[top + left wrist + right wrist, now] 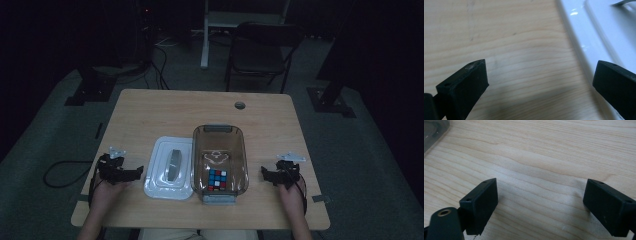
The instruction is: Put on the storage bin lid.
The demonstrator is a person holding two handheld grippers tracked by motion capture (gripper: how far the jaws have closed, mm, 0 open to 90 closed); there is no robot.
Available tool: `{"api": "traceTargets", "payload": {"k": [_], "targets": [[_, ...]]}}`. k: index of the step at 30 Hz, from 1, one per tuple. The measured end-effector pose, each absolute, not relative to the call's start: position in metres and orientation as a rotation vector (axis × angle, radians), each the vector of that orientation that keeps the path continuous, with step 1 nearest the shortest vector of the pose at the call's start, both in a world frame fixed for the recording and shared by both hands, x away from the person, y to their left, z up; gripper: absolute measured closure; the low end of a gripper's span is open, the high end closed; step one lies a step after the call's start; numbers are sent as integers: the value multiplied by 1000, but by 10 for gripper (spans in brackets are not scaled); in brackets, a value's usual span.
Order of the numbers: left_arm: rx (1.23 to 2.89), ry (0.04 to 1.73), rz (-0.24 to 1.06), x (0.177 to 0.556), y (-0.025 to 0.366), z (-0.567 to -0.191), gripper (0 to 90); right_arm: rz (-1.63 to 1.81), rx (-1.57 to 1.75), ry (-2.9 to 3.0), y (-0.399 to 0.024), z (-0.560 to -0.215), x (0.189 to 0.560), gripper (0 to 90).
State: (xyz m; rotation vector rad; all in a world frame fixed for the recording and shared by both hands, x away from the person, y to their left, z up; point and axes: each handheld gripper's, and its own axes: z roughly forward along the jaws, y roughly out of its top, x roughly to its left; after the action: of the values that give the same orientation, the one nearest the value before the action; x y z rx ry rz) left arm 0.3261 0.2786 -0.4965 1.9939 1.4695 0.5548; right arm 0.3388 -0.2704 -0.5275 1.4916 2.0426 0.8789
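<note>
Lid: untouched, probably; left hand-held gripper wide, empty; right hand-held gripper likewise.

A dim lab: stand bases, cables, folding chair.

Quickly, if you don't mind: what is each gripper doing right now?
Left gripper: open, holding nothing, beside the white lid.
Right gripper: open, holding nothing, over bare table.
</note>
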Motion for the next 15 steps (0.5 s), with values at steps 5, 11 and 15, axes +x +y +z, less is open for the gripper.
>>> {"api": "traceTargets", "payload": {"k": [5,11,15], "targets": [[2016,1414,535,323,266,-489,6,879,1491,2043,-270,-528,339,122],[2034,1328,511,316,246,-479,6,879,1492,2043,-270,-528,339,122],[2039,1290,486,314,234,-477,6,880,1493,2042,-270,-528,339,122]]}}
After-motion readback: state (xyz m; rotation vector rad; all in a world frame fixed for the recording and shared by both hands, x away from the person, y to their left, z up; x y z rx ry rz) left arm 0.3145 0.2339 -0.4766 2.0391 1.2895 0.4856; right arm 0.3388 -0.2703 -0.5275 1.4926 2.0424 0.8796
